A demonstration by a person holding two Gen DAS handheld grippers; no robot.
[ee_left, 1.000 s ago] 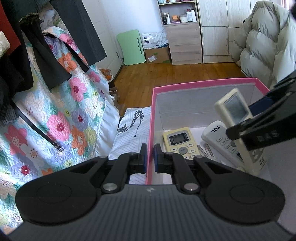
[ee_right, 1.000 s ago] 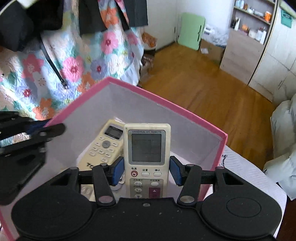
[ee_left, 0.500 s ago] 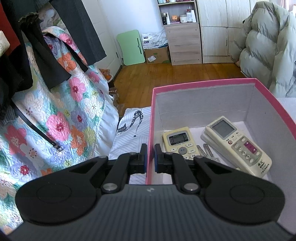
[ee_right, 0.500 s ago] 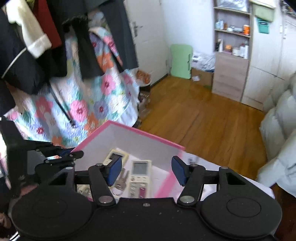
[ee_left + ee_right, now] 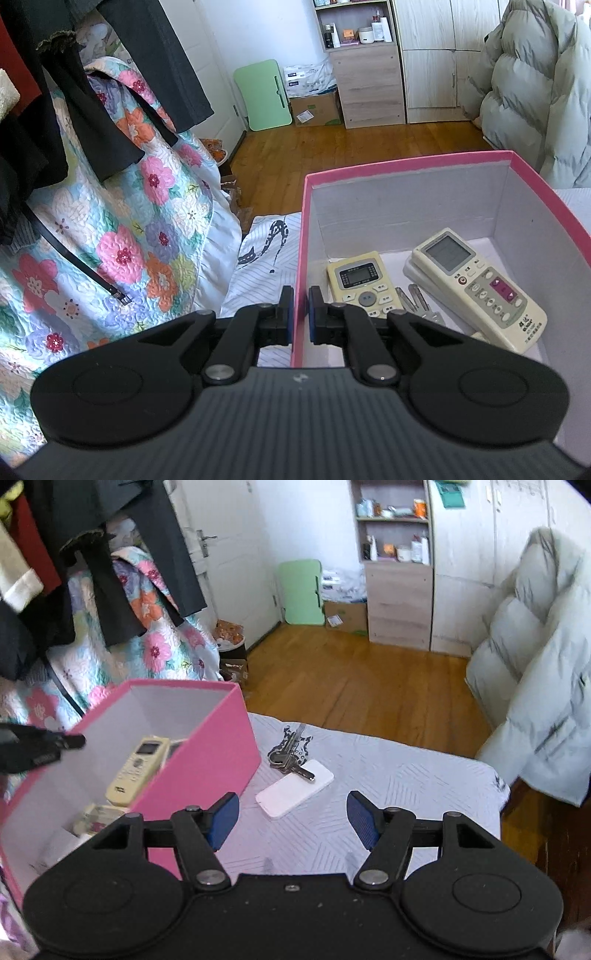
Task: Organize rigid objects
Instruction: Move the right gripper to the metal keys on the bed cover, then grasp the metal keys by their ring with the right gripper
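My left gripper [image 5: 300,316] is shut on the left wall of the pink box [image 5: 406,162]; its tip also shows in the right wrist view as the left gripper [image 5: 72,743]. Inside lie a cream remote [image 5: 476,288] with pink buttons, a yellowish remote [image 5: 364,282], a white remote [image 5: 408,267] under the cream one, and keys [image 5: 417,301]. My right gripper [image 5: 291,819] hovers over the bedspread to the right of the pink box [image 5: 207,760], jaws opening with nothing between them. Just ahead of it lie a flat white slab [image 5: 295,792] and a bunch of keys [image 5: 290,757].
The light patterned bedspread [image 5: 388,782] ends at a wooden floor [image 5: 369,686]. A floral quilt [image 5: 122,236] and dark clothes [image 5: 55,110] hang at the left. A puffy pale coat [image 5: 543,672] stands at the right; a cabinet [image 5: 399,602] stands at the far wall.
The right gripper let the cream remote go into the box, drew back and swung right over the bedspread, its jaws widening. The left gripper kept its hold on the box wall.
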